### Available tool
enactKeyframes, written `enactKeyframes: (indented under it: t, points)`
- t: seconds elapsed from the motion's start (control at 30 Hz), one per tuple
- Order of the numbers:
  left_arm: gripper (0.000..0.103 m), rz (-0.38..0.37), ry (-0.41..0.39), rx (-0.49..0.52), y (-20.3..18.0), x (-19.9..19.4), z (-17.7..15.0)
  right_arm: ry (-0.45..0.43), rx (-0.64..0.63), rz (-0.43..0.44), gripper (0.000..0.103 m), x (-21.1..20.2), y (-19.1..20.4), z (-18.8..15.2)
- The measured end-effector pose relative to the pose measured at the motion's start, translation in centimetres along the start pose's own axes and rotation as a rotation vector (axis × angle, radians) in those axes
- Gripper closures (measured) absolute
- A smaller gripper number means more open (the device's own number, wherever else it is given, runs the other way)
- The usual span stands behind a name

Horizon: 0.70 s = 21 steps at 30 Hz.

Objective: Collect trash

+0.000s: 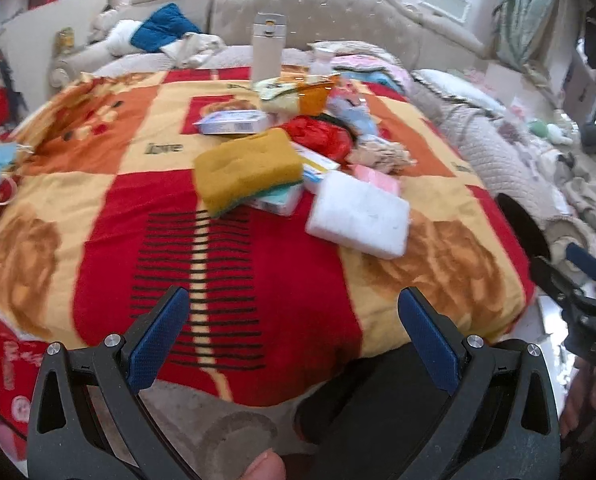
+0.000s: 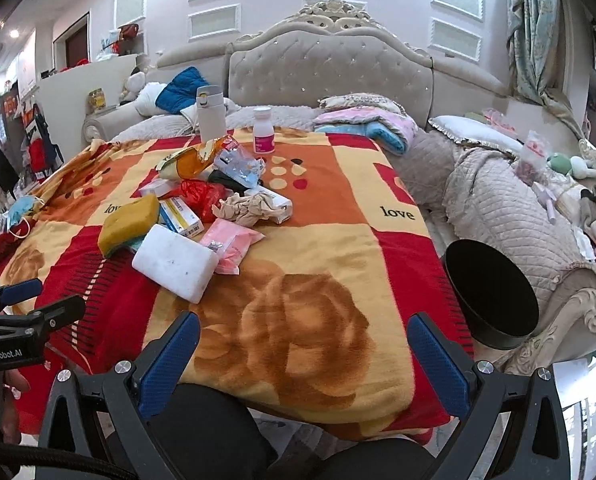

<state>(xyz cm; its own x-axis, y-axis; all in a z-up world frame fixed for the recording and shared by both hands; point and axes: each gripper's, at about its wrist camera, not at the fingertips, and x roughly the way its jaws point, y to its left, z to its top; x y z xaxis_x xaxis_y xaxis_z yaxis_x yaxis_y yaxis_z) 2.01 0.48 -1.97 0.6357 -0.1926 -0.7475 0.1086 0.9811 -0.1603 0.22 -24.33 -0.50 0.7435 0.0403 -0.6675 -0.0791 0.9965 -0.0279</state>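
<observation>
Ahead of both open, empty hand-held grippers point(image 1: 294, 300) point(image 2: 303, 328), trash pile point(image 2: 202, 208) lies well apart.

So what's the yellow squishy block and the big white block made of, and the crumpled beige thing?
The yellow block looks like kitchen sponge: porous, dimpled foam over a green scrub layer. The white block seems dense matte foam, with soft rounded edges and small marks. The beige thing looks like crumpled thin paper or tissue, full of creases; I can't tell which.
</observation>
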Motion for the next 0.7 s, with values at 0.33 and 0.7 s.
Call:
enactKeyframes:
  t: [0.33, 0.7]
  points:
    - [0.0, -0.189, 0.093, 0.049, -1.8, 1.9, -1.0, 0.022, 0.009, 0.015, 0.0, 1.0, -0.2, -0.2]
    - [0.0, -0.017, 0.004, 0.069, 0.9, 2.8, 0.7, -0.106, -0.096, 0.178, 0.0, 2.0, 1.9, 0.7]
